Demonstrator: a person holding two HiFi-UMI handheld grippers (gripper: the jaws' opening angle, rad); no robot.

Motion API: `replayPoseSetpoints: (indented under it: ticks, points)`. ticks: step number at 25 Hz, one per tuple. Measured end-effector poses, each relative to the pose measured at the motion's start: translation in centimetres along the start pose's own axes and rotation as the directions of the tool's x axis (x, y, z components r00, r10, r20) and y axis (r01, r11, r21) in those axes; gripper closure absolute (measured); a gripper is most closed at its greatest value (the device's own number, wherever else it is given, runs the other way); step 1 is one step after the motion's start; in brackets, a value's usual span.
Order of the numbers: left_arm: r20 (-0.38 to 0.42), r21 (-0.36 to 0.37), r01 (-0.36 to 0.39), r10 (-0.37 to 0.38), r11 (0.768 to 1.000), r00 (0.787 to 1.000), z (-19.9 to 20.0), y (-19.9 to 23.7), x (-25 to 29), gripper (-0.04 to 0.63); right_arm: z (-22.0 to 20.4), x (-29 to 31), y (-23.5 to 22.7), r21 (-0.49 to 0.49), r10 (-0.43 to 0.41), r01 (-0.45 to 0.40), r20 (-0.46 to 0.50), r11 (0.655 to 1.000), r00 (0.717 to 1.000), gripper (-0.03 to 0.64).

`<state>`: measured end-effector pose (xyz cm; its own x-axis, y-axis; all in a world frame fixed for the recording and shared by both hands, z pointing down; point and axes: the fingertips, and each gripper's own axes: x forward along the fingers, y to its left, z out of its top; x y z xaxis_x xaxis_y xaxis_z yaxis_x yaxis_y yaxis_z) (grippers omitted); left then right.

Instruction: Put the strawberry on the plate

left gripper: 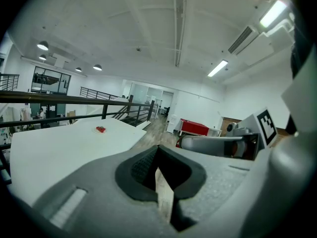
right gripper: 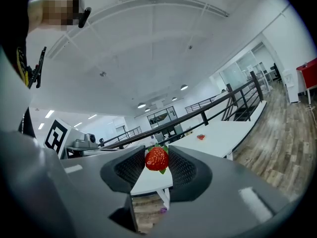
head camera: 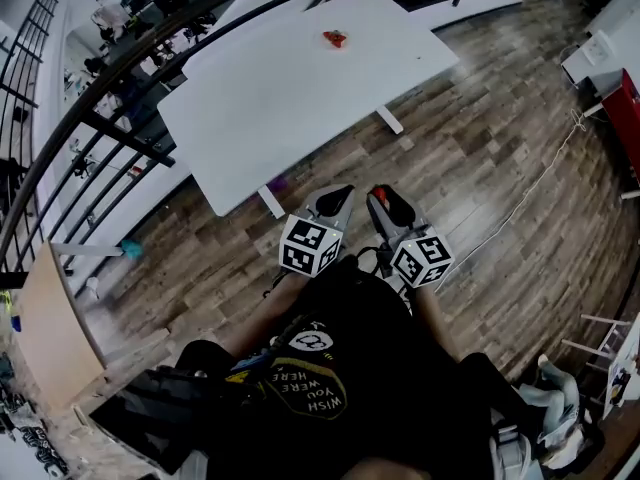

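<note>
My right gripper (right gripper: 157,160) is shut on a red strawberry (right gripper: 156,158) with green leaves, which sits between the tips of its dark pads. The head view shows this gripper (head camera: 386,200) low in the middle, with a speck of red at its tip. Beside it, my left gripper (head camera: 337,198) is shut with nothing in it; its pads meet at the tip in the left gripper view (left gripper: 158,150). Both grippers are held over the wooden floor, short of the white table (head camera: 290,88). Far across the table lies a small pale plate (left gripper: 95,131) with something red (head camera: 334,38) on it.
A black railing (head camera: 110,128) runs behind and to the left of the table. The table's white legs (head camera: 390,120) stand on the plank floor. A light cable (head camera: 530,193) trails over the floor at right, near a red cabinet (head camera: 625,108). A wooden board (head camera: 55,338) stands at left.
</note>
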<state>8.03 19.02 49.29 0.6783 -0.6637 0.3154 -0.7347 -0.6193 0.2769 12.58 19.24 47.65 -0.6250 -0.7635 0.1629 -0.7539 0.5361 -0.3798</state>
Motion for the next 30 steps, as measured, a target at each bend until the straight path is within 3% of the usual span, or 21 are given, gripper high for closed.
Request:
replayPoseSetpoints:
  ticks: [6,11,20,24,30]
  points:
    - [0.002,-0.016,-0.008,0.008,1.000,1.000,1.6,2.0,2.3,0.594,1.0,1.9,-1.6,0.018,0.003,-0.003,-0.002,1.000,1.000,0.468]
    - [-0.016,-0.010,0.036,-0.036,0.999,0.999,2.7,3.3,4.1,0.594,2.3,4.2,-2.8,0.013,-0.006,0.007,-0.005,1.000,1.000,0.468]
    - [0.013,-0.005,0.037,-0.037,0.999,0.999,5.7,9.0,5.8,0.594,3.9,9.8,-3.8,-0.018,-0.034,0.034,-0.006,0.999,0.999,0.468]
    - [0.003,-0.002,0.084,-0.084,0.996,0.996,5.5,10.1,5.9,0.594,3.9,11.3,-4.0,-0.015,-0.055,0.055,-0.006,0.998,0.998,0.468]
    - [0.010,-0.026,0.046,-0.046,0.999,0.999,5.8,12.1,6.0,0.594,4.6,13.4,-4.6,-0.032,-0.045,0.044,-0.034,0.999,0.998,0.468]
